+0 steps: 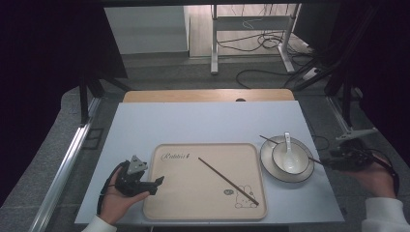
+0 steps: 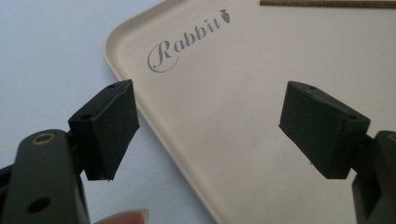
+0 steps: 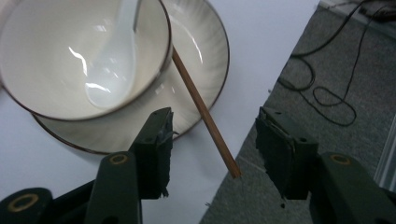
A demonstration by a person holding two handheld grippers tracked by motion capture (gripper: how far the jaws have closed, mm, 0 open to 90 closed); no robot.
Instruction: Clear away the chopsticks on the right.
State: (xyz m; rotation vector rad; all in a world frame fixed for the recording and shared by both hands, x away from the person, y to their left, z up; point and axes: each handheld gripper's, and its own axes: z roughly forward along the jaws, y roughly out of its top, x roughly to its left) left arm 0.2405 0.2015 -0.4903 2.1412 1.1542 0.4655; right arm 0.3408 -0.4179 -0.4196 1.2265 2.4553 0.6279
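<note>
At the right of the frame, the right tool, jaws spread, flanks the tip of a chopstick slanting off the plate past the table edge; left tool spread over the tray.

Printed text: "Rabbit" in grey script with a small carrot mark after it, on the beige tray, near its far left corner. Near the rabbit drawing sits a small dark oval mark, possibly lettered; too small to read.
</note>
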